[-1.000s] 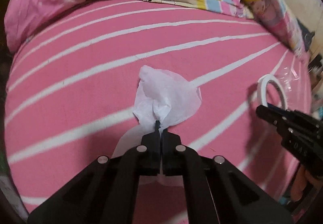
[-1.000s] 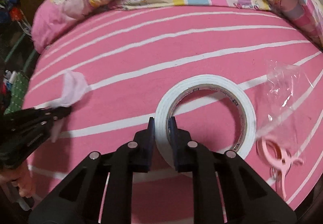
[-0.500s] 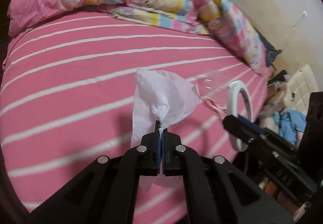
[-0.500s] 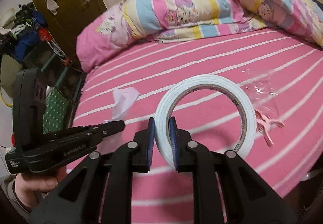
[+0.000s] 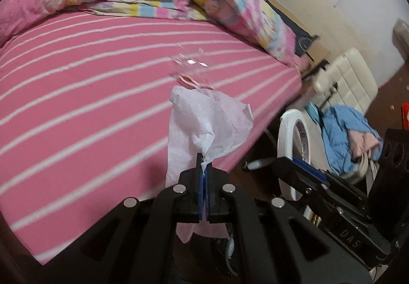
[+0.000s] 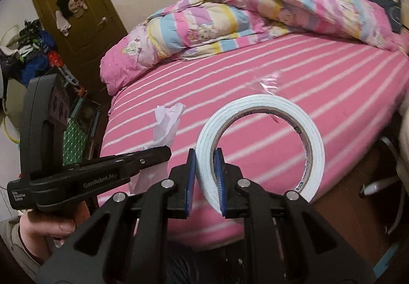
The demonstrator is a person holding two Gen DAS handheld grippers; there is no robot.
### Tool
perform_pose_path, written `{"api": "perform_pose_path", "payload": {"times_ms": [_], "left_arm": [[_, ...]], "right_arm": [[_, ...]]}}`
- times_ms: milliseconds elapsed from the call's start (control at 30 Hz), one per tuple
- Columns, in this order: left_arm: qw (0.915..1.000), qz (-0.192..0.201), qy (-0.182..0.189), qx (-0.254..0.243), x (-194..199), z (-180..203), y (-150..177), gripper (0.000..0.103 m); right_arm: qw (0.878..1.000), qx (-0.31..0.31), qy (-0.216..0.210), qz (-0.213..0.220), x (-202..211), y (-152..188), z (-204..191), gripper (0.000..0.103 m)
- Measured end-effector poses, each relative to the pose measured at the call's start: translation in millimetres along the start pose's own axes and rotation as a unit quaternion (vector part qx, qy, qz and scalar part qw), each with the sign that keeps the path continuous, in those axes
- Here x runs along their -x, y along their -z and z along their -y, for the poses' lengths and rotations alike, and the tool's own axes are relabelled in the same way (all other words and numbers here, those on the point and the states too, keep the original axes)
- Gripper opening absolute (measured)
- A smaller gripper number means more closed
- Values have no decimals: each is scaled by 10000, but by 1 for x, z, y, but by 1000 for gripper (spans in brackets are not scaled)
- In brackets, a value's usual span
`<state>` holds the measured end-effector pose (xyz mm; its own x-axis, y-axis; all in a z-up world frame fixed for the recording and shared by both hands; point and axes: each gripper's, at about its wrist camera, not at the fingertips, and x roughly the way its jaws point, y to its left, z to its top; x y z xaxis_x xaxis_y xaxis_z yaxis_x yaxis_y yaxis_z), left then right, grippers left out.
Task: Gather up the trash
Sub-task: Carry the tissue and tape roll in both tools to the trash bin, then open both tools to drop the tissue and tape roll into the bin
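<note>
My left gripper (image 5: 204,163) is shut on a crumpled white tissue (image 5: 207,125) and holds it in the air past the front edge of the bed; the tissue also shows in the right wrist view (image 6: 167,122). My right gripper (image 6: 205,158) is shut on the rim of a white tape roll (image 6: 260,148), held upright above the bed edge; the roll also shows in the left wrist view (image 5: 294,145). A clear plastic wrapper (image 5: 190,65) lies on the pink striped sheet, over something pink.
The bed (image 6: 332,84) has a rolled pink patterned quilt (image 6: 230,20) at its far side. A white chair (image 5: 350,79) with blue clothes (image 5: 345,128) stands right of the bed. A brown door (image 6: 76,12) and clutter are to the left.
Both grippers have lifted and pulled back from the bed with the tissue and the tape roll. The wrapper and the pink thing stay on the sheet, now farther away.
</note>
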<state>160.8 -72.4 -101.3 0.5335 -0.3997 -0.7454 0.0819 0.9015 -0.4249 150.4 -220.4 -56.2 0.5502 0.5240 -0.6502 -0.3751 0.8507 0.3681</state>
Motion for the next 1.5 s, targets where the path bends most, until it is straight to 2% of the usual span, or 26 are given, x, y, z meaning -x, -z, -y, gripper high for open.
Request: {"api": "perform_pose_path", "payload": {"times_ms": [267, 433, 667, 867, 1067, 1200, 1367, 1500], "left_arm": [[9976, -470, 249, -437, -31, 69, 49, 1], [9924, -922, 398, -717, -62, 111, 84, 0], [9806, -1612, 527, -988, -112, 151, 129, 1], [9641, -2339, 593, -1113, -161, 175, 173, 1], [9427, -3065, 619, -1163, -206, 184, 218, 1], [9235, -3603, 660, -1140, -233, 185, 246, 1], [9031, -4064, 656, -1219, -257, 190, 267, 1], [8905, -4323, 624, -1276, -273, 189, 281, 1]], "right_arm": [[9976, -603, 336, 49, 55, 60, 59, 16], [9926, -1067, 581, 57, 85, 100, 104, 16], [9752, -2036, 866, -17, 109, 163, 175, 16], [9545, -2722, 1154, -385, 110, 221, 227, 16], [9351, -3171, 1298, -904, 98, 273, 261, 16], [9284, -3285, 1315, -1132, 89, 292, 272, 16], [9187, -3470, 1314, -1351, 82, 313, 281, 16], [9128, -3558, 1334, -1498, 78, 328, 288, 16]]}}
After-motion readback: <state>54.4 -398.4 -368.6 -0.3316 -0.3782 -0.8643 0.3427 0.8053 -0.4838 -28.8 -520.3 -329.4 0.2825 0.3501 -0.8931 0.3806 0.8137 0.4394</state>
